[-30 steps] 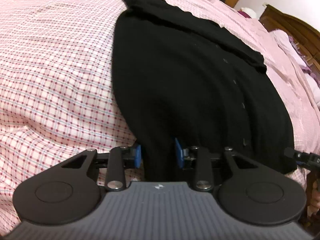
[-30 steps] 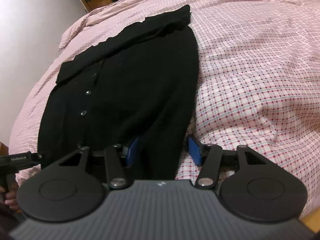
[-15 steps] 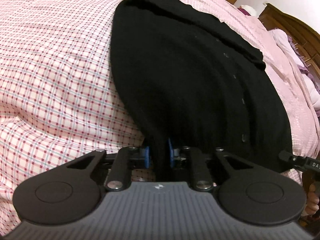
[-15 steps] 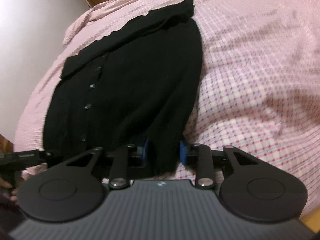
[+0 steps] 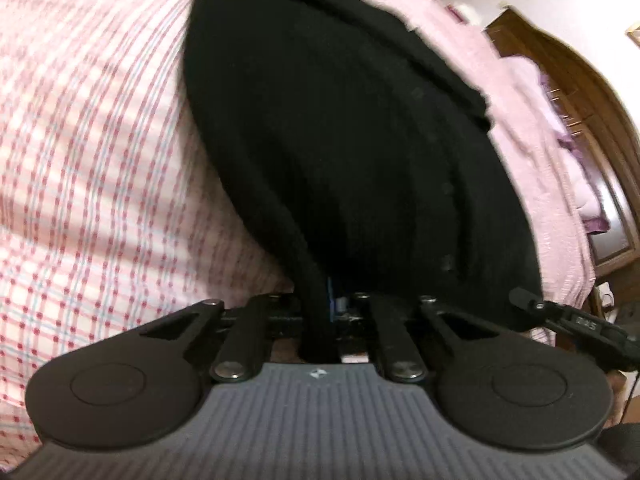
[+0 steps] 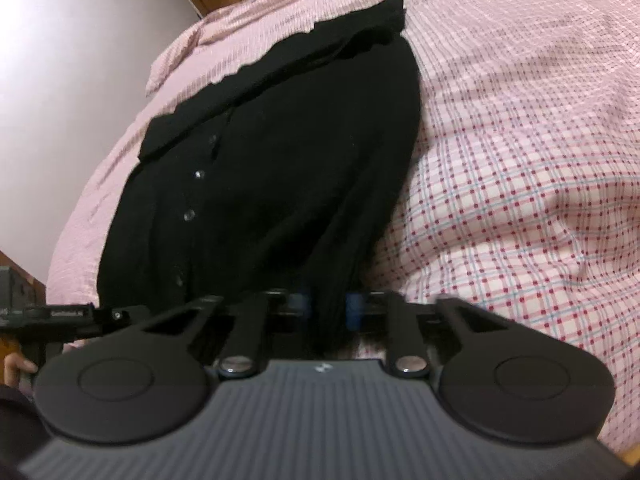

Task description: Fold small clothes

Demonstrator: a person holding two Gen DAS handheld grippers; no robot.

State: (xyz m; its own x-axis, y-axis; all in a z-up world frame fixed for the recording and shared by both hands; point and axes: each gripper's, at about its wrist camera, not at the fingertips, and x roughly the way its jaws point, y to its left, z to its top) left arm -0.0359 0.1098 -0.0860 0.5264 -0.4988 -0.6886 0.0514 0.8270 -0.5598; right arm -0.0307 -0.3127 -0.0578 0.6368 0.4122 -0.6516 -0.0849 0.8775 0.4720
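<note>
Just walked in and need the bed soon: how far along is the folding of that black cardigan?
Done: the black cardigan lies spread on the checked bedspread, a sleeve folded across its far end. In hand: the left gripper is shut on the near hem; the right gripper is closing on it too. Left: lifting that hem and folding it over.

A home bedroom: a bed with a pink checked sheet (image 6: 520,160) and a carved wooden headboard (image 5: 592,120).

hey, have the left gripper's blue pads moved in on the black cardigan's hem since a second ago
Yes. The left gripper has shut on the black cardigan: its pads, earlier apart either side of the hem, now pinch it, against the checked bedspread that lies unmoved.
</note>
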